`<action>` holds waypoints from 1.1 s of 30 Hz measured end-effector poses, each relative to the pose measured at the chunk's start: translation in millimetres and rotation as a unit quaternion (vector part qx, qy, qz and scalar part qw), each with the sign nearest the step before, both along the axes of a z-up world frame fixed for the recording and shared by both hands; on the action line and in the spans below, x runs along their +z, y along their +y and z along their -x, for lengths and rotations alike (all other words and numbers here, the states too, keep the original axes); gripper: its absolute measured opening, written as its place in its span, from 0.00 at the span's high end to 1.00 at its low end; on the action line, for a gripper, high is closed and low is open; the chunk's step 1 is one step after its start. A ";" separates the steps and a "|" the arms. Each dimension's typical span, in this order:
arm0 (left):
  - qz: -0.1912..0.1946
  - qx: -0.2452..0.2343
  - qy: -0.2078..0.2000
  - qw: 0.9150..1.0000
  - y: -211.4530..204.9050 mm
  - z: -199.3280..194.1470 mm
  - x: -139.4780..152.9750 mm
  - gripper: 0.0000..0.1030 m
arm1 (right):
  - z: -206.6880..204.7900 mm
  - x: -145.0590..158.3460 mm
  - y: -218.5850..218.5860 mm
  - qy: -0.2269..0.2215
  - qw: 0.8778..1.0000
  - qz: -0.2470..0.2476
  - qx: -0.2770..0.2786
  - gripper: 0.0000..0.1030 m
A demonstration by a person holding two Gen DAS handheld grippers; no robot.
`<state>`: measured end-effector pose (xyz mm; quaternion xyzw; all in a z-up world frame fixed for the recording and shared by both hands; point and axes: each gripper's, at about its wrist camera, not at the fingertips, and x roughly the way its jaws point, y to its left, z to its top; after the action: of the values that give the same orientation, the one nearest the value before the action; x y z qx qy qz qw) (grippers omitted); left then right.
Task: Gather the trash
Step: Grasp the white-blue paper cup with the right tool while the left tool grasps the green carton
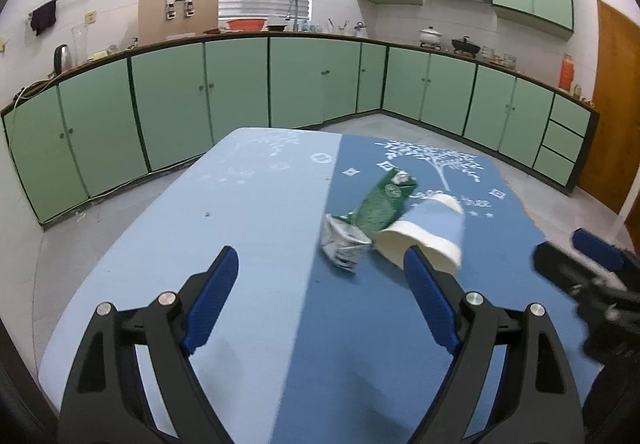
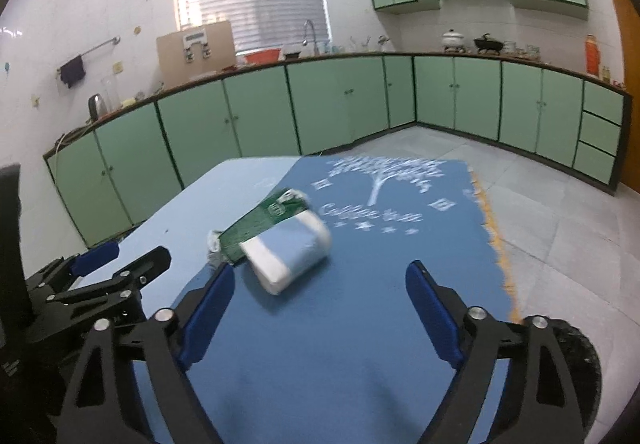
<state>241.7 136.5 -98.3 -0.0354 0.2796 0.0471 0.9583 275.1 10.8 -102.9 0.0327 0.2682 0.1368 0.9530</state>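
Left wrist view: left gripper (image 1: 320,280) over table (image 1: 256,228), jaws spread wide, nothing between them.
Left fingers: blue pads (image 1: 212,300), both above the cloth, not touching any trash.
Cup: paper cup (image 1: 428,232) on its side on the dark blue half, open mouth facing the camera; its rim sits just behind the tip of the left gripper's right finger, so right of jaw centre.
Carton: green carton (image 1: 380,200), crushed, lying diagonally, crumpled silver end near the camera; touching the cup's left side. Ahead of the jaw gap, slightly right of centre.
Right wrist view: right gripper (image 2: 320,292) jaws also wide apart, empty.
Cup vs right jaws: cup (image 2: 292,248) ahead of the gap, left of centre, near the left fingertip; apart from the pads (image 2: 432,316).
Carton vs right jaws: carton (image 2: 264,220) behind and left of the cup, against it, silver end just beyond the left fingertip.
Other gripper: left gripper seen at lower left of the right view, right gripper at right edge of the left view.
Blur: cup and carton edges smeared, print unreadable.
Bin: dark round rim (image 2: 580,356) at lower right, off the table edge.
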 end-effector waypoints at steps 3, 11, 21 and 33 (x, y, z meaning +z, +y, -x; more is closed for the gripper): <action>0.004 0.002 0.002 1.000 9.3 -3.3 -3.2 0.21 | -8.8 -9.4 18.8 0.013 1.000 0.011 0.013 0.29; 0.020 -0.003 0.006 1.000 22.7 -15.9 -8.7 0.22 | -36.5 -29.5 43.7 0.061 0.997 0.046 0.004 0.42; 0.029 -0.012 0.010 0.999 27.4 -31.7 -16.0 0.22 | -58.8 -41.1 46.7 0.102 0.994 0.049 -0.004 0.64; 0.030 -0.039 0.030 0.998 16.3 -47.7 -23.2 0.21 | -57.9 -36.1 30.2 0.096 0.995 0.017 -0.004 0.96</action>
<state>289.4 152.8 -121.5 -0.0513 0.3104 0.0020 0.9492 333.0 41.1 -139.0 0.0302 0.3605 0.1245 0.9239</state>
